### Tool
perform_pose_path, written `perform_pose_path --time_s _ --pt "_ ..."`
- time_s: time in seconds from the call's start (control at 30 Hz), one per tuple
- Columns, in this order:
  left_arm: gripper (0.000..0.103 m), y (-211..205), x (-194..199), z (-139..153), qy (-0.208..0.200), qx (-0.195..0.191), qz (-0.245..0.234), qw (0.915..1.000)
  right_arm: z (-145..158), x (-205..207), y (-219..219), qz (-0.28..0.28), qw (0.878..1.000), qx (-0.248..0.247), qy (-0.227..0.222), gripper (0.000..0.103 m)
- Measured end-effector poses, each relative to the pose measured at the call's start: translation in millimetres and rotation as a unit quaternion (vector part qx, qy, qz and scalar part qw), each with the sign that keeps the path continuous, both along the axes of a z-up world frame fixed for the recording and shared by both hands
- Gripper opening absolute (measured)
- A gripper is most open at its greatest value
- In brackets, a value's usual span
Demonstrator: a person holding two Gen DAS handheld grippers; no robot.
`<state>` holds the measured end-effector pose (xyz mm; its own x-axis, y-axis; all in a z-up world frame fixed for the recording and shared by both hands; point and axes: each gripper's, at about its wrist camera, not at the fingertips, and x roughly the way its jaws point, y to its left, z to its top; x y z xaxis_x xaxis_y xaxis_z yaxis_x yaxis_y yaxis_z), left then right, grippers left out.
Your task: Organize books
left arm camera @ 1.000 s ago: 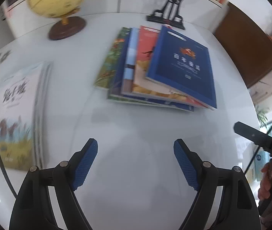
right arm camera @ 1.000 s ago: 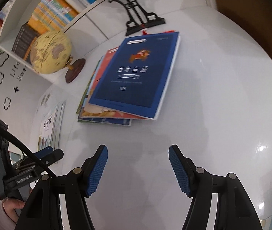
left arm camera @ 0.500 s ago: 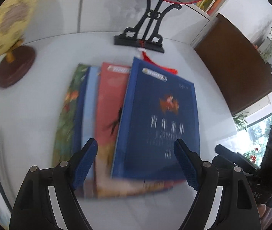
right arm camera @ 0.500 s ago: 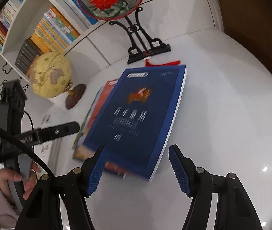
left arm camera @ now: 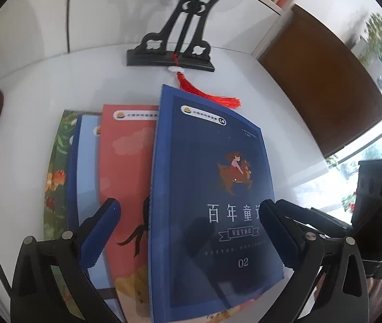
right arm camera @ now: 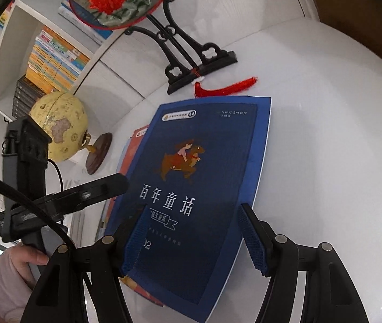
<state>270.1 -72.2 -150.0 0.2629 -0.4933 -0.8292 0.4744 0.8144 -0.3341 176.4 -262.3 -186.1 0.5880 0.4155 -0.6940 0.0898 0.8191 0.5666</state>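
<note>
Lying flat on the white table (left arm camera: 29, 123): a fanned stack of four books, long axes running from the near edge toward the black fan stand (left arm camera: 170, 56) at the back. On top, the dark blue book (left arm camera: 212, 202), title upright as read from the grippers, its top edge toward the stand and almost touching the red tassel (left arm camera: 207, 94). Under it, shifted step by step to the left: the red book (left arm camera: 126, 161), the light blue book (left arm camera: 86, 161), the green book (left arm camera: 56, 167) — only a left strip of each visible.

Left gripper (left arm camera: 189, 235) open wide, jaws apart over the near part of the stack; left pad above the light blue and red covers, right pad at the right edge of the dark blue book. Contact with the covers not possible to tell.

Right gripper (right arm camera: 193, 239) also open, jaws on both sides of the dark blue book's near half (right arm camera: 191, 188), nothing clamped.

To the right of the stack — wide bare table surface (right arm camera: 325, 134). To the left, the globe (right arm camera: 59, 126) on its brown base, well apart from the books. Behind, wall and bookshelf (right arm camera: 43, 62).
</note>
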Motion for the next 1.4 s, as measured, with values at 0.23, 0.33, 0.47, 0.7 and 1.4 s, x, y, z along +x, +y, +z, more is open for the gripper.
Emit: perform_pose_path --time_s 0.23,0.33,0.47,0.7,1.4 --pt "0.102 -24 -14 -1 -0.03 0.032 -0.037 0.9983 -9 -10 -7 -0.022 1.0 -0.018 0.013 0.064" --pt "0.101 -26 -16 -1 -0.031 0.038 -0.048 0.9976 -12 -16 -19 -0.04 0.999 0.019 0.009 0.065" --pt "0.1 -16 -9 1 0.005 -0.013 -0.022 0.9997 -18 -13 -18 -0.021 0.997 0.08 0.009 0.07" --pt "0.083 20 -6 -2 0.092 -0.123 0.023 0.9879 -23 -31 -32 -0.051 0.993 0.108 0.008 0.032" --pt "0.034 42 -119 -12 0.133 -0.038 0.055 0.9889 -25 -85 -13 0.0 0.993 0.103 0.054 0.015"
